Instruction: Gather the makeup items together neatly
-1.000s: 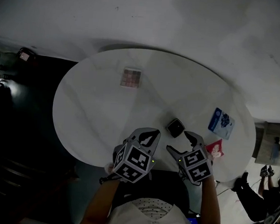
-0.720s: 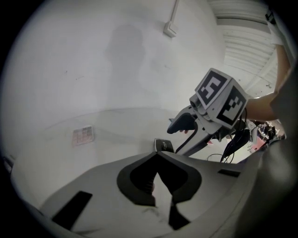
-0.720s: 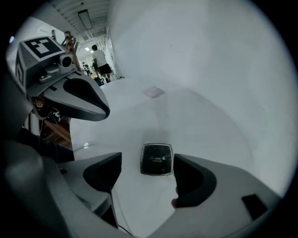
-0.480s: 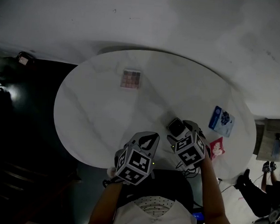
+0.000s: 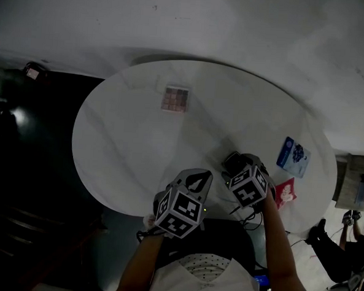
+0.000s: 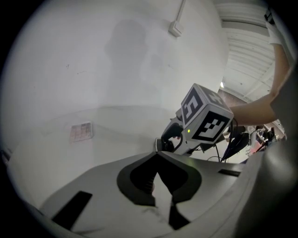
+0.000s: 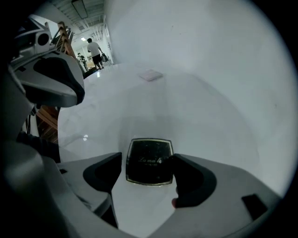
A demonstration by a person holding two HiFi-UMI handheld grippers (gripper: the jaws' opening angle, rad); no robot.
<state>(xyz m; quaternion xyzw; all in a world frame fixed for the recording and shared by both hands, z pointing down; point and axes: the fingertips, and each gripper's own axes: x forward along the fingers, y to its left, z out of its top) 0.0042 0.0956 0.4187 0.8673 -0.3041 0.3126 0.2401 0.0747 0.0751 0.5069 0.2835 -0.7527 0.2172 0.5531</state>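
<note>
A black square compact (image 7: 150,161) with gold print lies flat on the white round table (image 5: 127,138), near the front edge. My right gripper (image 7: 148,174) points steeply down over it, open, one jaw on each side of it; the right jaw is close to its edge and the left stands apart. In the head view the compact (image 5: 231,161) peeks out beyond that right gripper (image 5: 242,168). My left gripper (image 5: 198,175) hovers at the front edge, shut and empty; its jaws meet at the tips in the left gripper view (image 6: 158,157). A pink eyeshadow palette (image 5: 175,99) lies far back.
A blue sachet (image 5: 294,156) and a red sachet (image 5: 283,193) lie near the table's right edge. Dark floor and furniture lie left of the table. The right gripper's marker cube (image 6: 206,120) stands close to the right of my left gripper. A person (image 7: 95,51) stands far off.
My right gripper has come down and forward until its open jaws straddle the black compact. The left gripper has hardly moved.
</note>
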